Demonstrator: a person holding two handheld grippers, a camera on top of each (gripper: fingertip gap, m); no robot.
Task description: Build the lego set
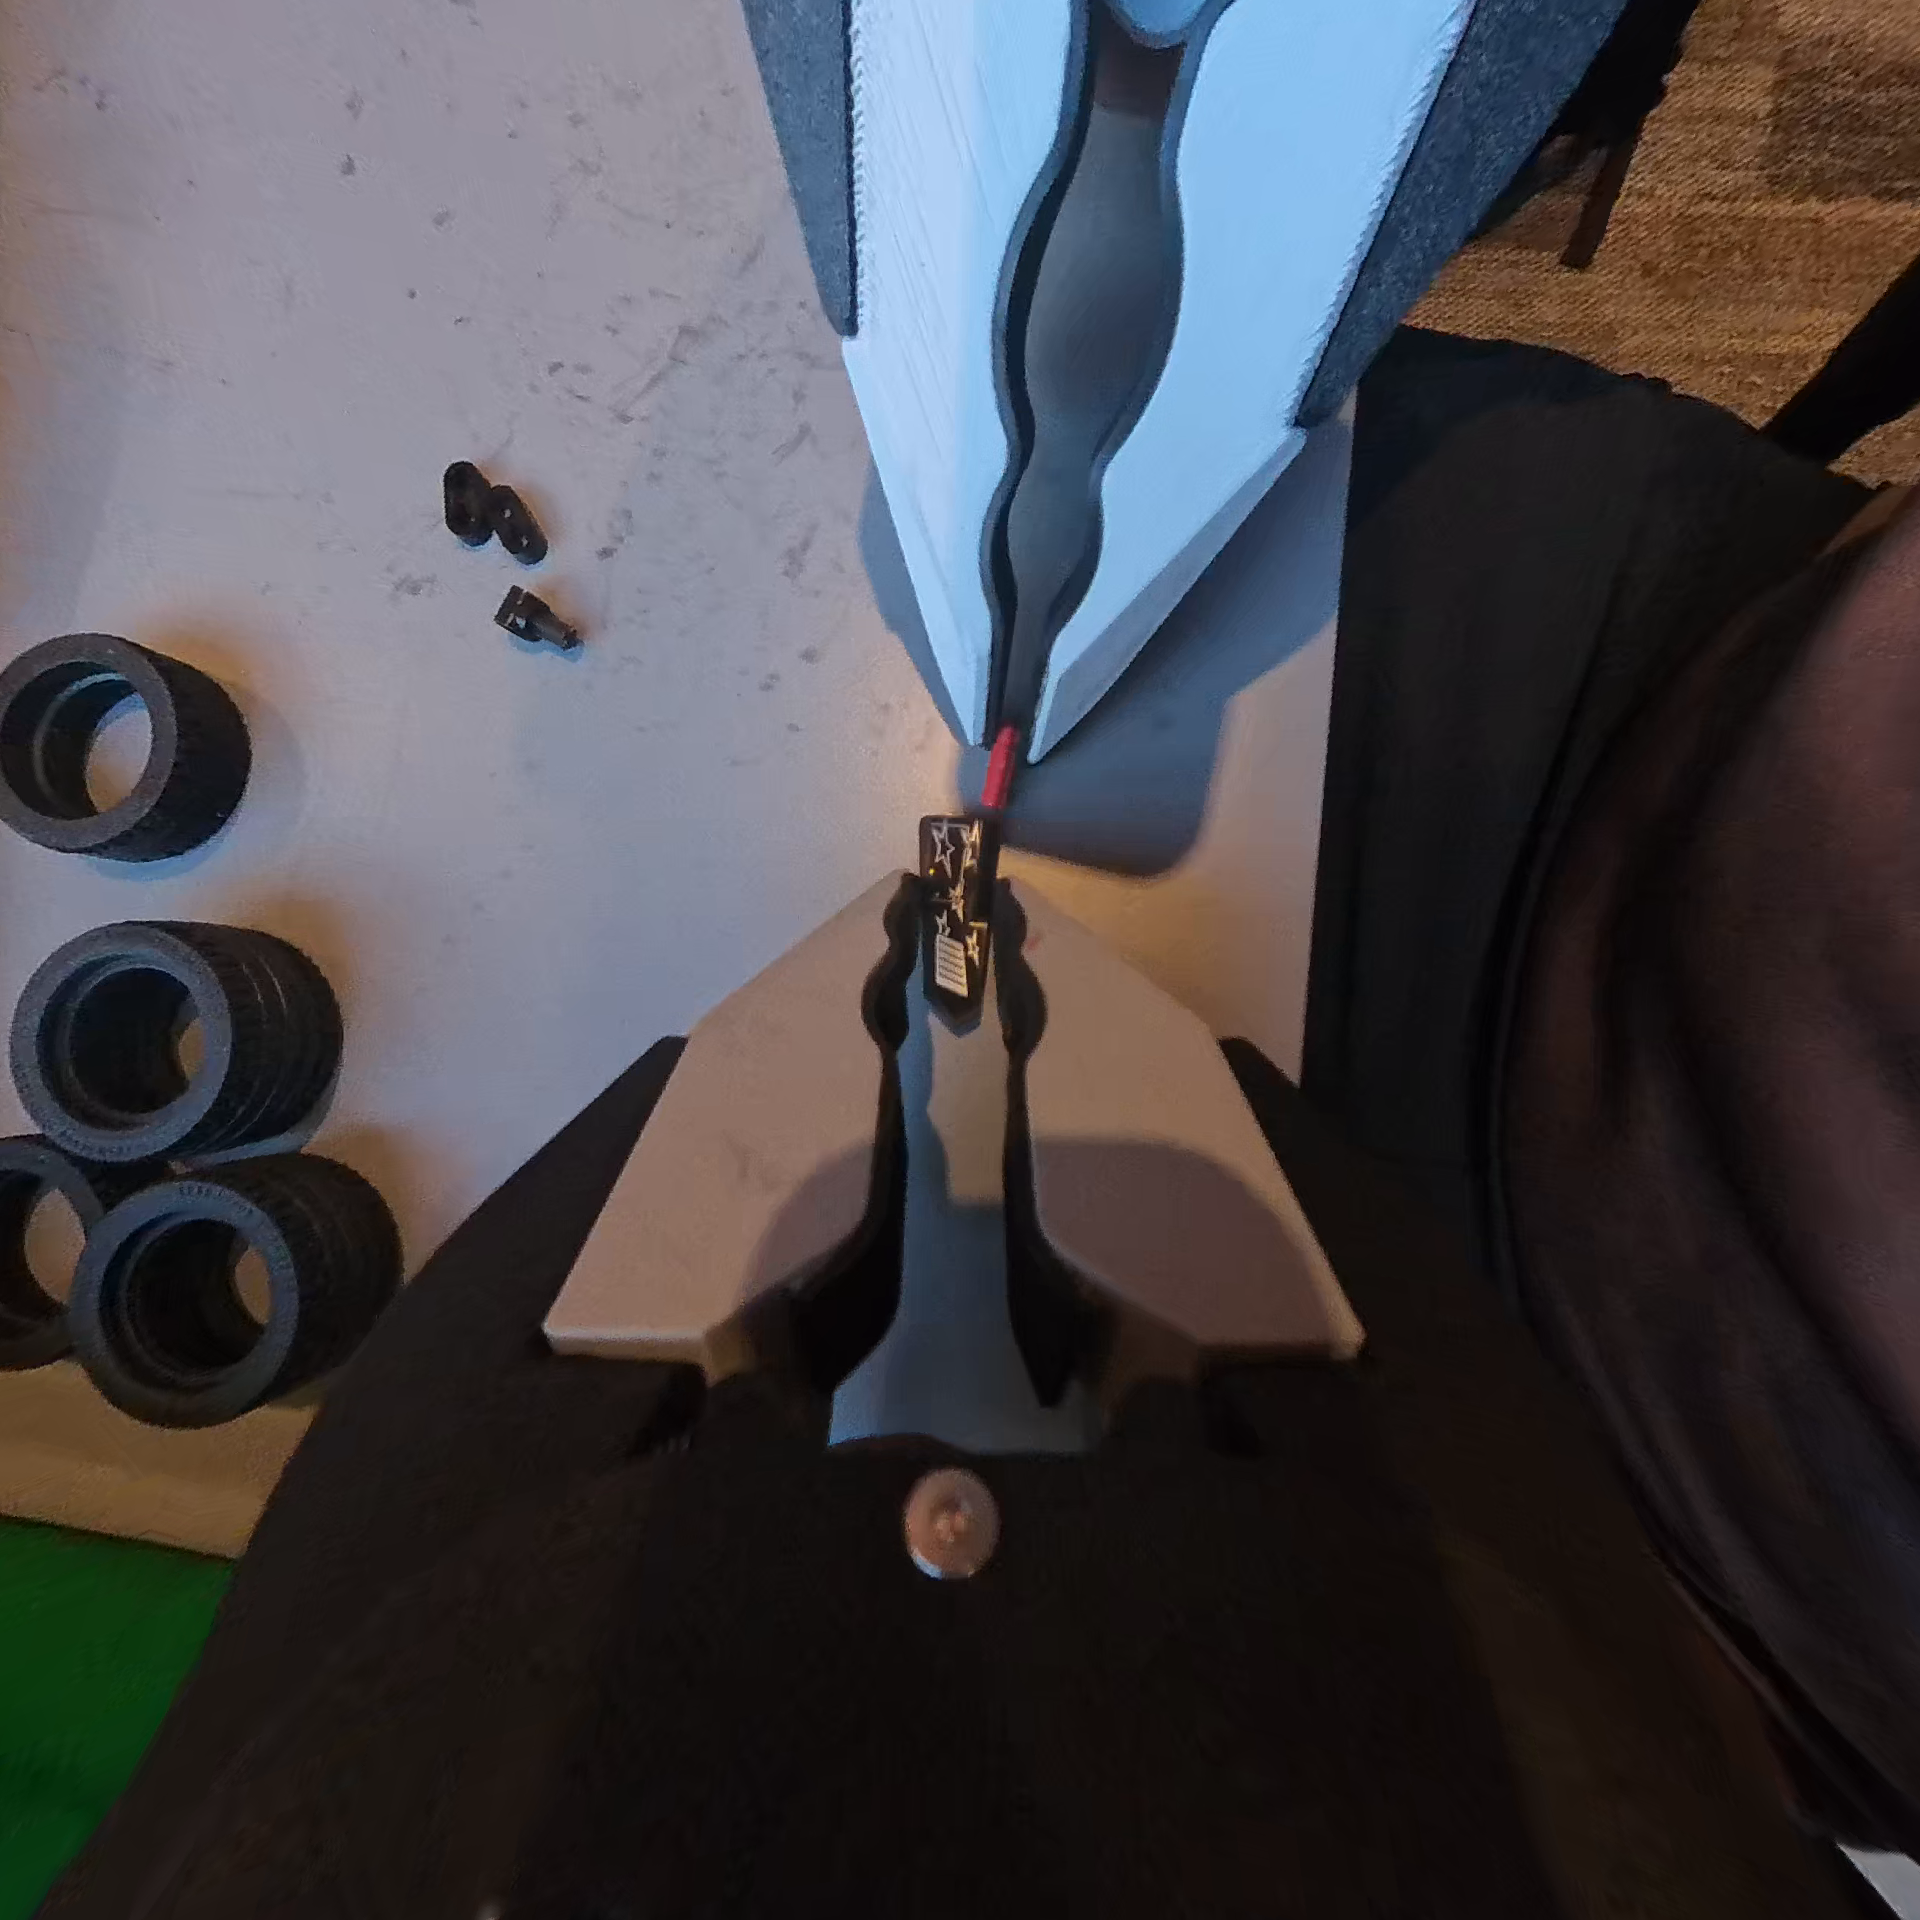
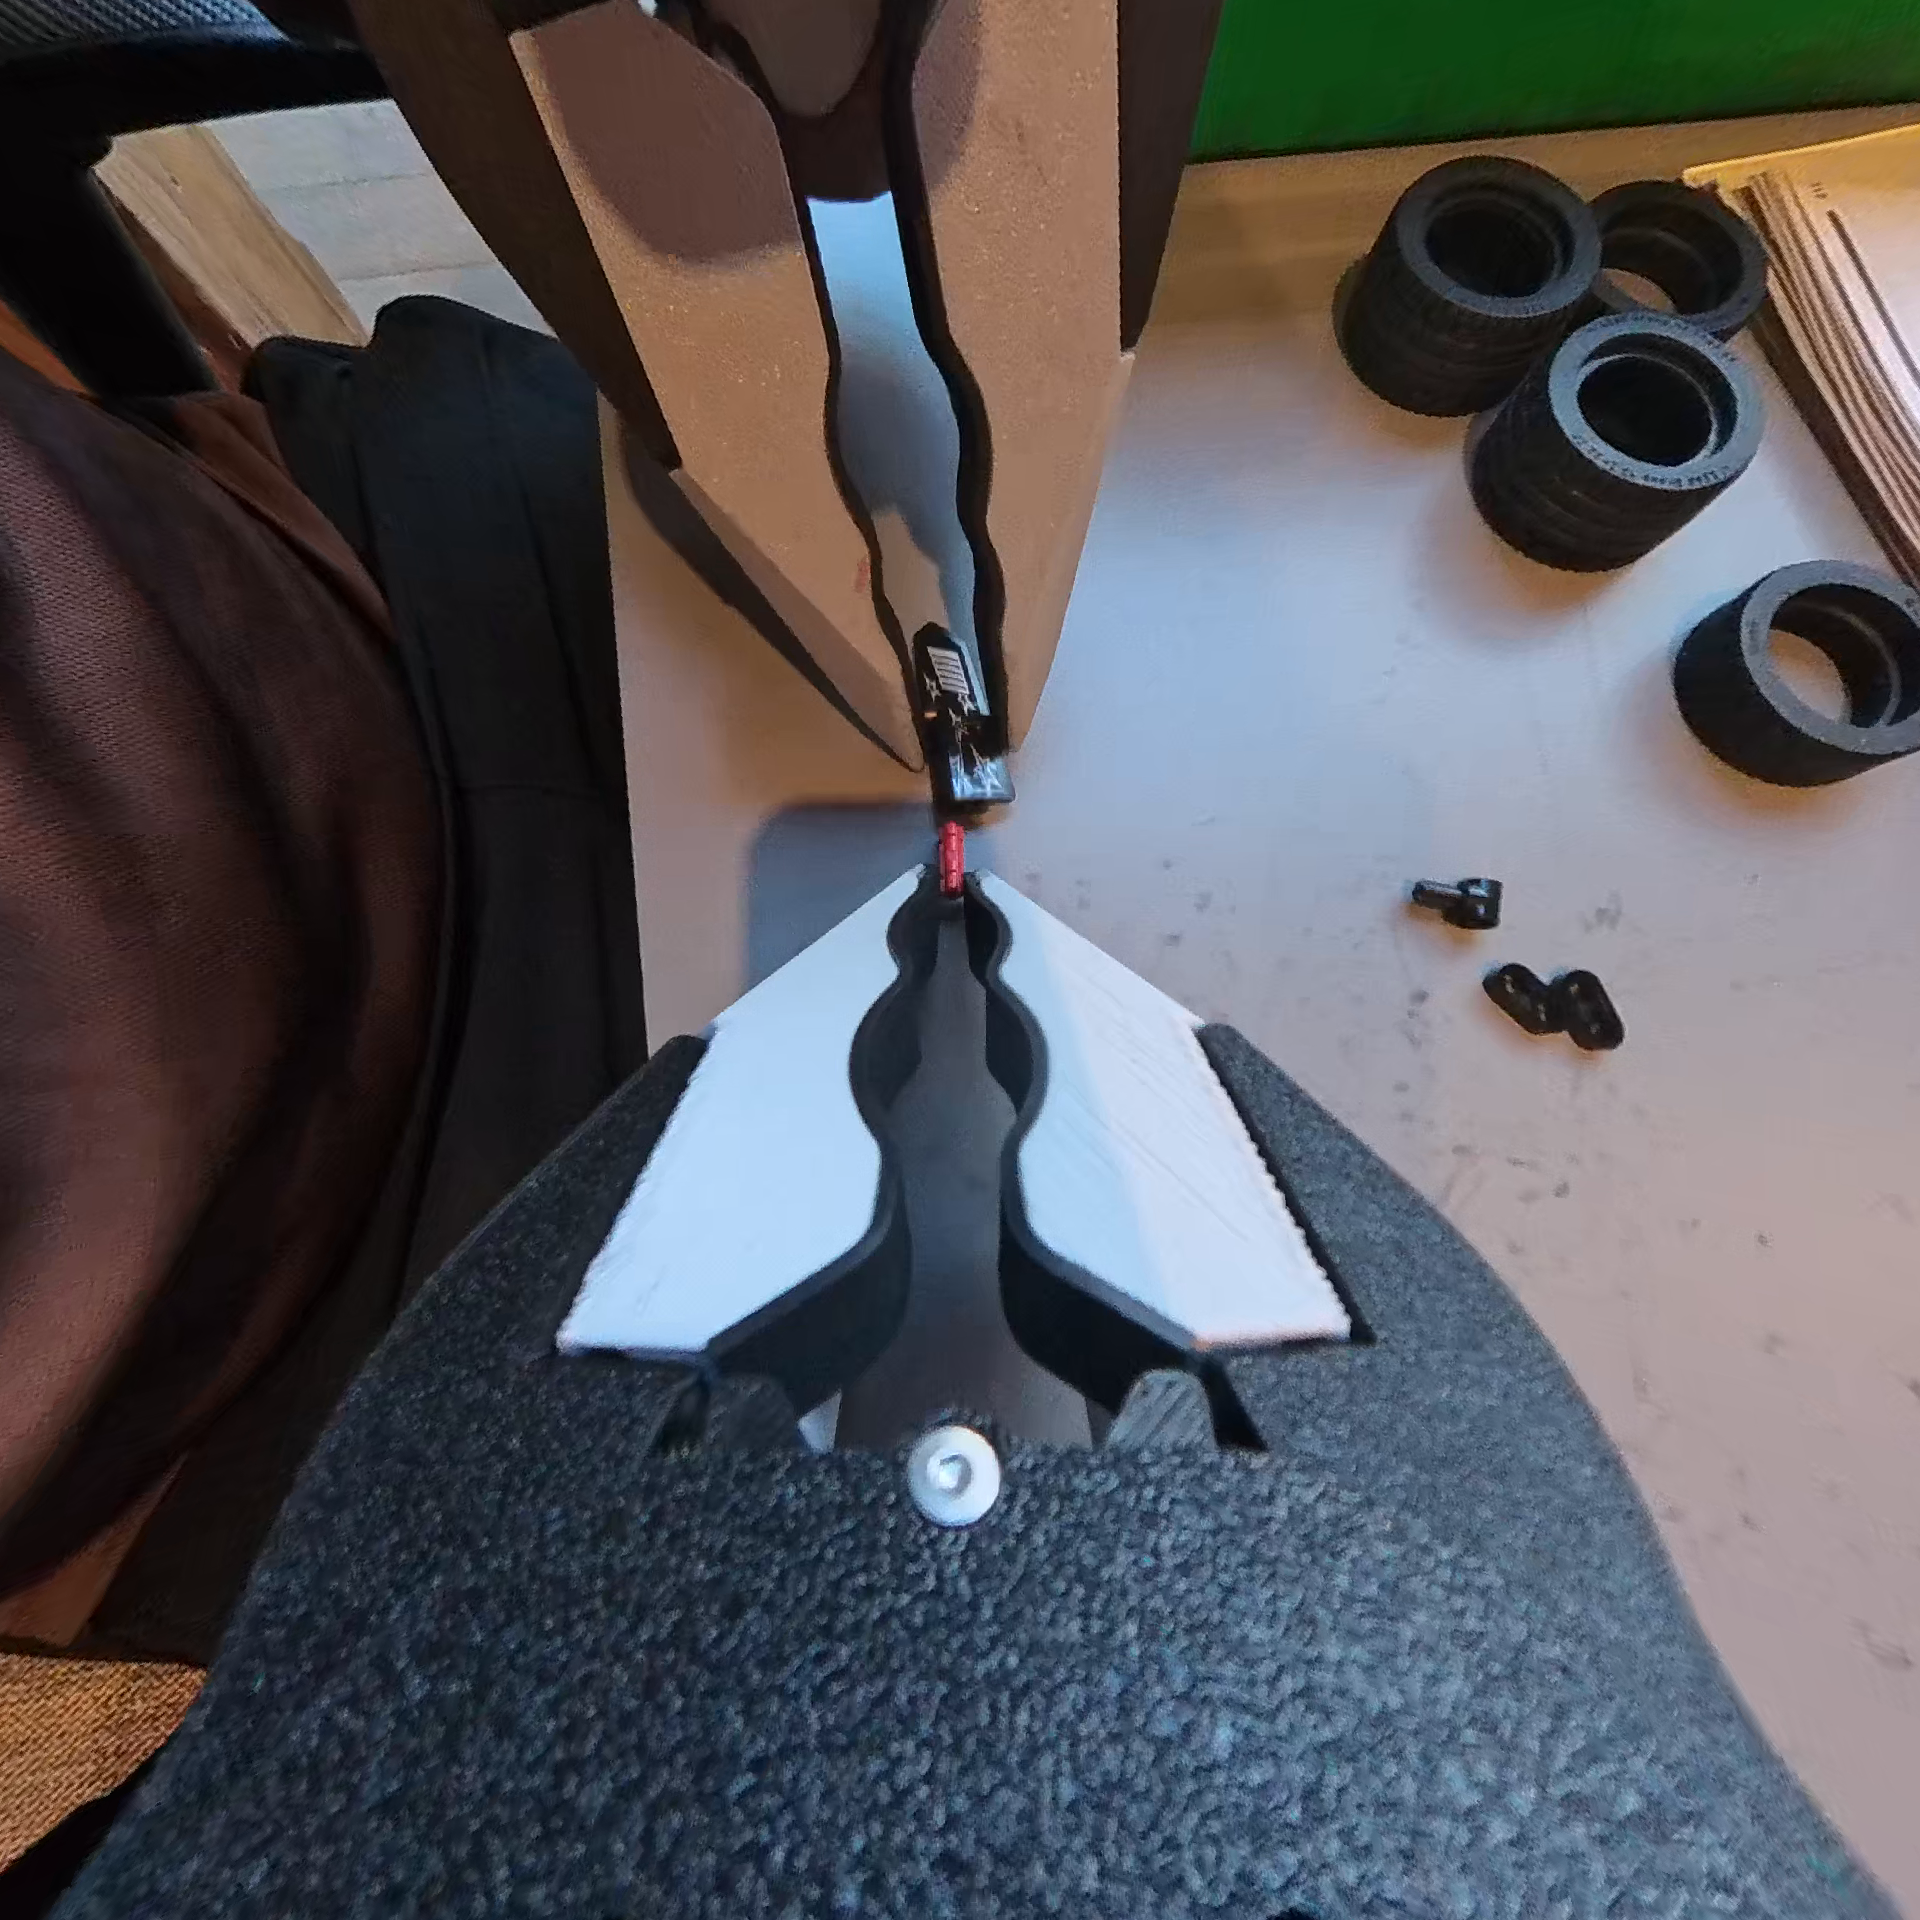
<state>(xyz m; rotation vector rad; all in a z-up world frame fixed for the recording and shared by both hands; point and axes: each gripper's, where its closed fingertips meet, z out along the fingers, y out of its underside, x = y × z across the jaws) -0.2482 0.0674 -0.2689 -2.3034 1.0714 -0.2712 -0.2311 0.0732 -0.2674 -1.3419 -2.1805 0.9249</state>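
My left gripper is shut on a small black printed lego piece with stars and a striped patch. It also shows in the right wrist view, held by the tan-fingered gripper coming from the top. My right gripper, with white fingers, is shut on a thin red pin. The pin also shows in the left wrist view, sticking out of the white gripper. The pin's free end meets the end of the black piece, tip to tip, above the table's near edge.
Several black tyres lie on the white scuffed table; they also show in the right wrist view. Small black connector pieces lie loose nearby. A person's dark clothing is beside the table. A stack of thin boards sits at far right. Left and right tips are no more than a few centimetres apart.
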